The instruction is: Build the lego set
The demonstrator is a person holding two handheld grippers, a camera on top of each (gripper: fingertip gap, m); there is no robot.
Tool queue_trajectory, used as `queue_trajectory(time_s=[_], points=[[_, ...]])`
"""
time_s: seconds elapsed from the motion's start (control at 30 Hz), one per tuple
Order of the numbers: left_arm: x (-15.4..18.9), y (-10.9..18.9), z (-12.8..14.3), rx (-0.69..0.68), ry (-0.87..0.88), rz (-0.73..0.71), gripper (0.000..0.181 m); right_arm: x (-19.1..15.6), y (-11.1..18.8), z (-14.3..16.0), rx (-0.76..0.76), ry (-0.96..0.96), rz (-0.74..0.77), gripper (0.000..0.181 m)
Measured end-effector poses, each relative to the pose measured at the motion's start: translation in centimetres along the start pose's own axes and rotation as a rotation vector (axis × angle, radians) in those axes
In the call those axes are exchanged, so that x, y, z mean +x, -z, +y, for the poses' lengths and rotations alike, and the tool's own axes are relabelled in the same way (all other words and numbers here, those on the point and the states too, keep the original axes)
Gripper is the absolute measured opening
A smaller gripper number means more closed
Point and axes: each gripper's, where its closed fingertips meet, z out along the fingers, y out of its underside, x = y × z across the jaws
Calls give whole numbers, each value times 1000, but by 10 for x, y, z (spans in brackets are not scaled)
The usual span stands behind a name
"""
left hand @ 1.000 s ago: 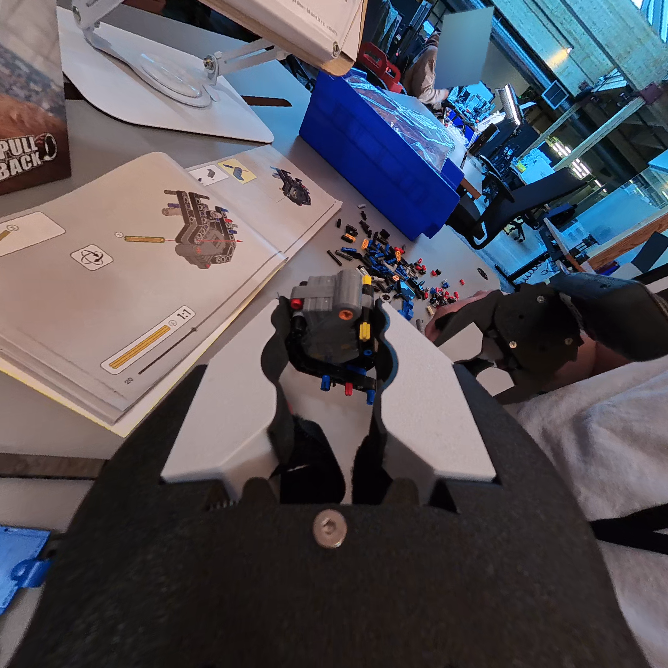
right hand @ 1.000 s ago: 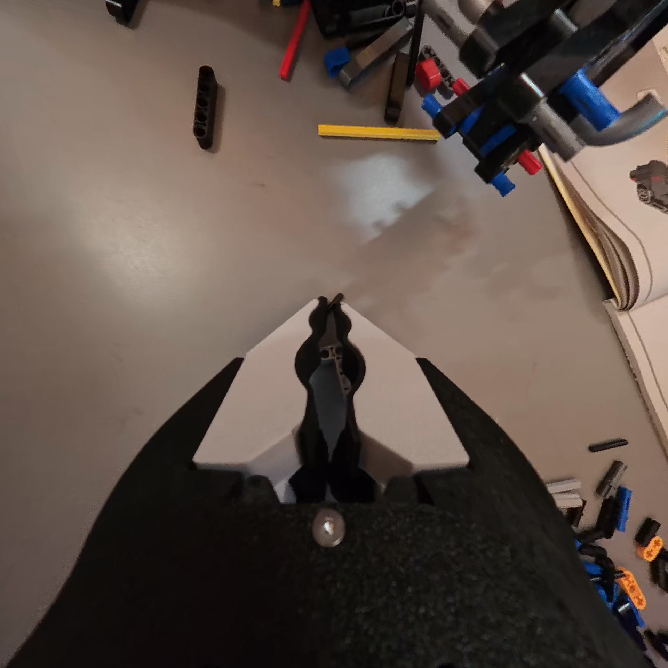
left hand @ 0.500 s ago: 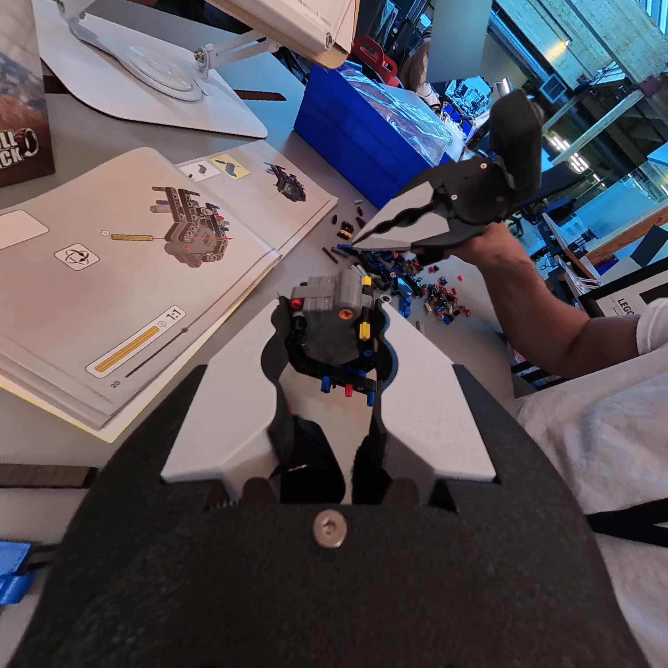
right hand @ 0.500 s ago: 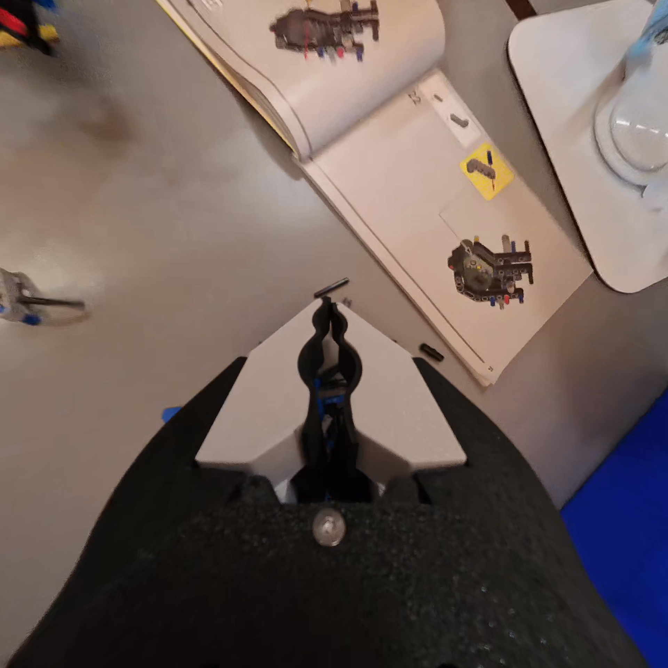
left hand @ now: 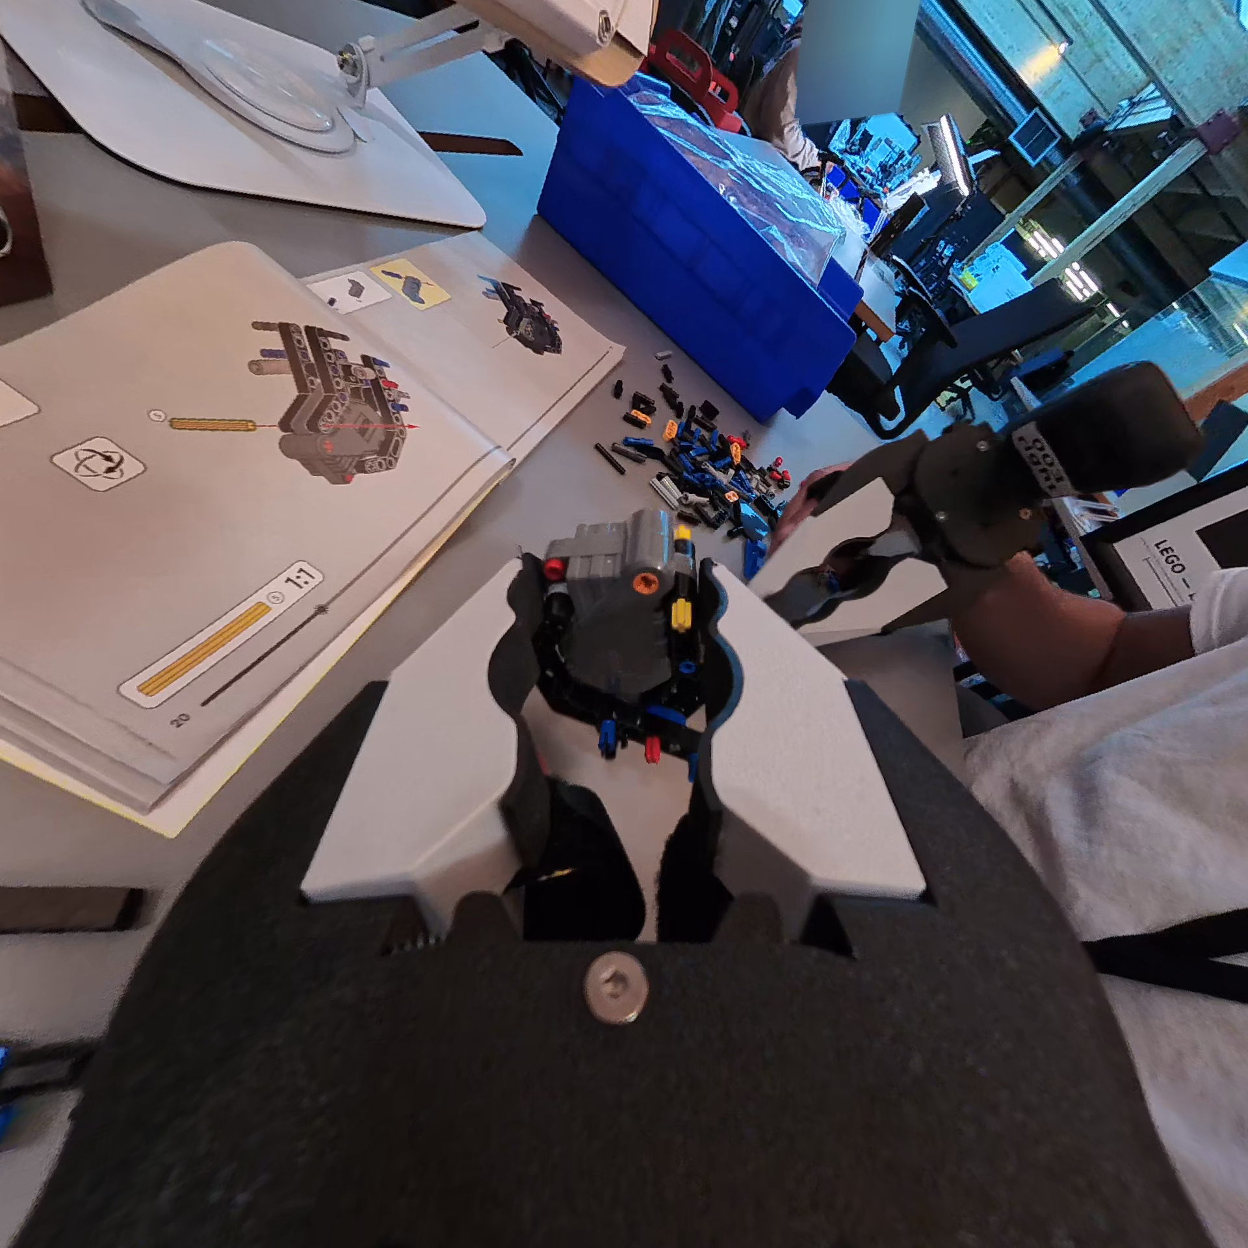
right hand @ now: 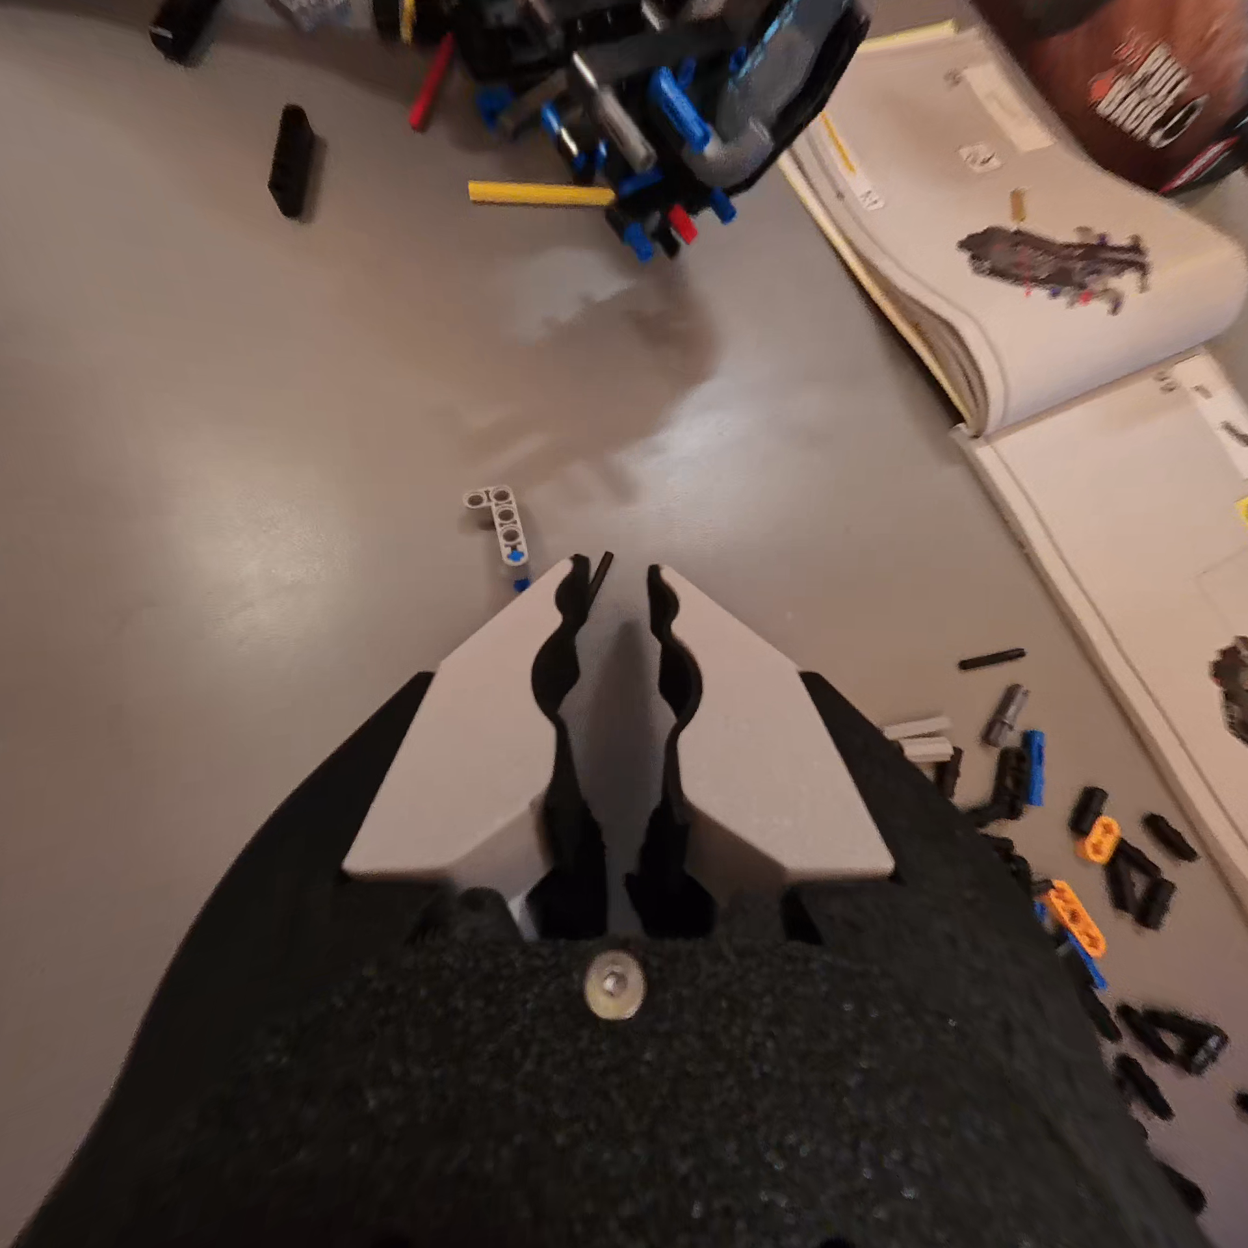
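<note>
My left gripper (left hand: 614, 574) is shut on the partly built lego assembly (left hand: 611, 641), a grey motor block in a black frame with blue, red and yellow pins, held above the table. The assembly also shows at the top of the right wrist view (right hand: 641, 101). My right gripper (right hand: 614, 567) is open just above the table; a thin black axle (right hand: 598, 574) rests against its left finger. A small grey L-shaped beam (right hand: 503, 516) with a blue pin lies just ahead of that finger. A yellow axle (right hand: 540, 194) lies under the assembly. The right gripper (left hand: 871, 540) shows right of the assembly.
The open instruction booklet (left hand: 236, 506) lies on the left, also in the right wrist view (right hand: 1080, 283). A pile of loose parts (left hand: 702, 466) lies beyond the assembly, before a blue bin (left hand: 689, 250). A black beam (right hand: 292, 159) and red axle (right hand: 431, 91) lie far left.
My right gripper swung up over the booklet and came back down beside the assembly. It was shut and now stands open, with the grey L-shaped beam lying on the table. The left gripper barely moved.
</note>
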Motion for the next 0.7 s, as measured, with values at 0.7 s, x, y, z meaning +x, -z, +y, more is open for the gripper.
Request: queue_trajectory(time_s=[0.7], points=[[15, -4, 4, -37, -61, 39, 42, 72, 23, 55, -213, -44, 238, 5]])
